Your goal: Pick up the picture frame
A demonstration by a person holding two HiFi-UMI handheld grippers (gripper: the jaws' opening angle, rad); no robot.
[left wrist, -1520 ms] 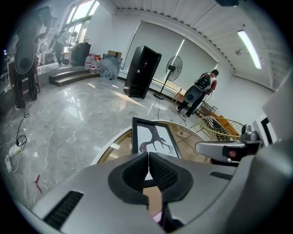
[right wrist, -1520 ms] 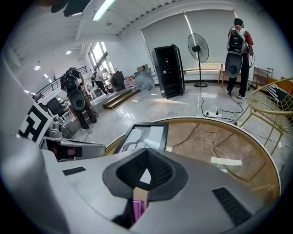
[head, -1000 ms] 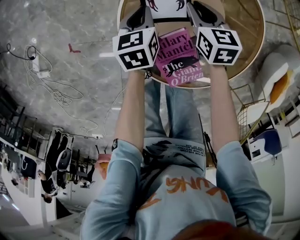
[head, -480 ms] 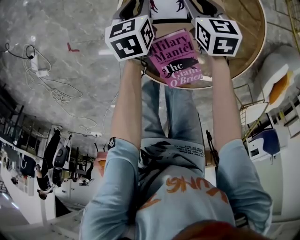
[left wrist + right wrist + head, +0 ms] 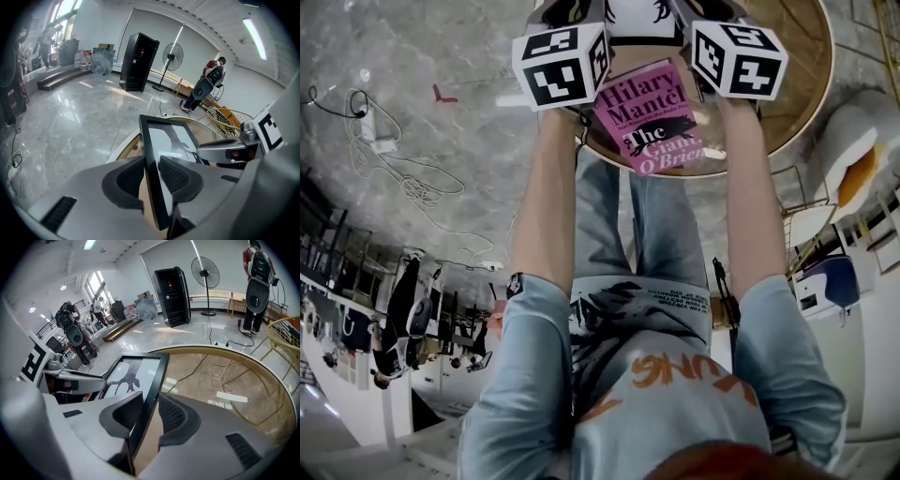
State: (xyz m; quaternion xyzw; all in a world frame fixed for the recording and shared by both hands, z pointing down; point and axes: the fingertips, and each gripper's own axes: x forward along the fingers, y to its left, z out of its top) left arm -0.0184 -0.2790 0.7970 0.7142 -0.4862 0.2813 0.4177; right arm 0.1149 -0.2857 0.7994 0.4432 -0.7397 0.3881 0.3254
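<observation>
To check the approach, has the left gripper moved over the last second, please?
Yes: the left gripper moved up the head view relative to the pink book; its claw, just closing, straddles the picture frame.

pink bk [image 5: 649, 112] cover, "Hilary Mantel", "The Giant O'Brien"

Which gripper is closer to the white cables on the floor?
Left. The left hand-held gripper straddles the picture frame edge on the side toward the white cables. The right hand-held gripper straddles the opposite edge, farther away.
</observation>
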